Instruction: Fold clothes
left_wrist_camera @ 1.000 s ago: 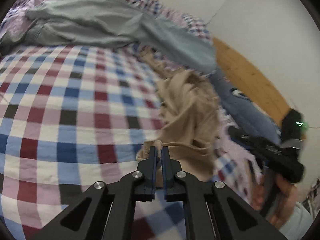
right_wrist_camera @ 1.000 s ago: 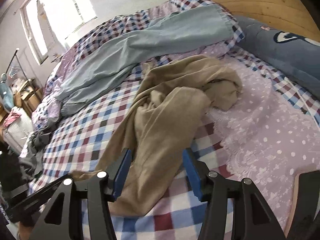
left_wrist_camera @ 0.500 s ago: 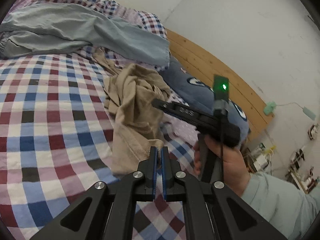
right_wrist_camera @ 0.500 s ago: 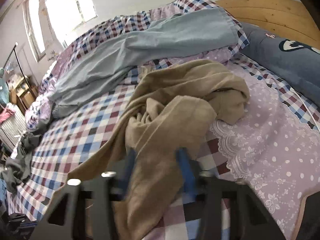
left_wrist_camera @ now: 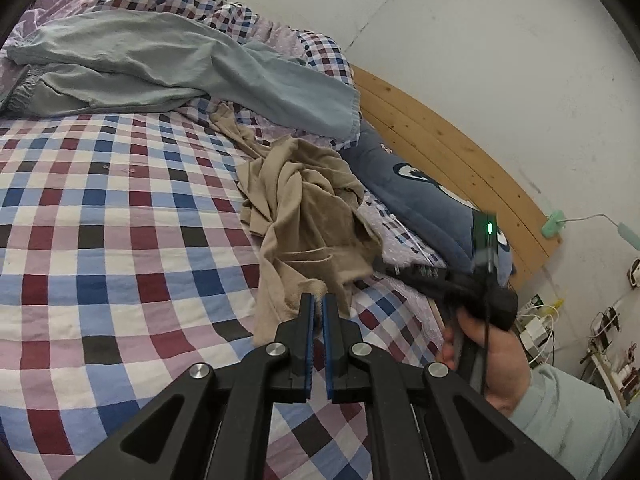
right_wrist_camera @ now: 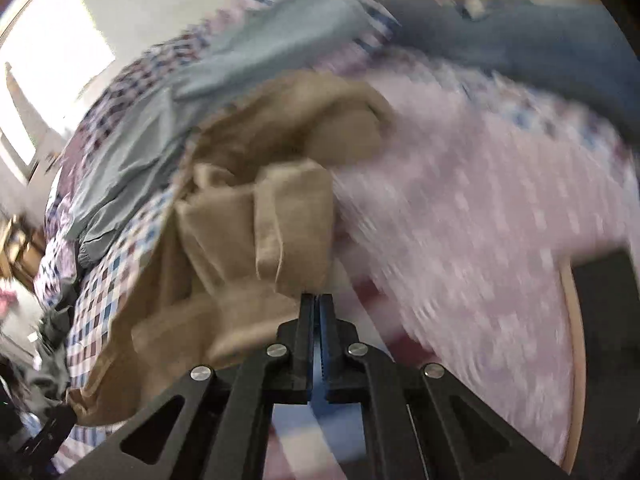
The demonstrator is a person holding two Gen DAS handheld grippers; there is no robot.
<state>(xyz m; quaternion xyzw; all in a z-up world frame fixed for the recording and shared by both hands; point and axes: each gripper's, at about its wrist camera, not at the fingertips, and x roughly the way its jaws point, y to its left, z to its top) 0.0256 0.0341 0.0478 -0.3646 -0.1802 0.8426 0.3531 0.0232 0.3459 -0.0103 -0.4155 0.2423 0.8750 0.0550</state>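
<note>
Tan garment (left_wrist_camera: 308, 216) pinched by left tongs (left_wrist_camera: 318, 300) and right tongs (right_wrist_camera: 318, 300).

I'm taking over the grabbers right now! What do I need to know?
Left gripper: shut on an edge of the tan garment.
Right gripper: shut on another part of the tan garment; that view is blurred by motion.
The tan garment lies crumpled on the checked bed, near the blue pillow. The grey-blue trousers lie unfolded farther up the bed.
Done: both grips taken.
Left: spread the tan garment flat, fold it, then the trousers.

White walls (left_wrist_camera: 500, 40), wooden headboard (left_wrist_camera: 452, 168), checked bedspread (left_wrist_camera: 100, 220), bright window (right_wrist_camera: 52, 72).
</note>
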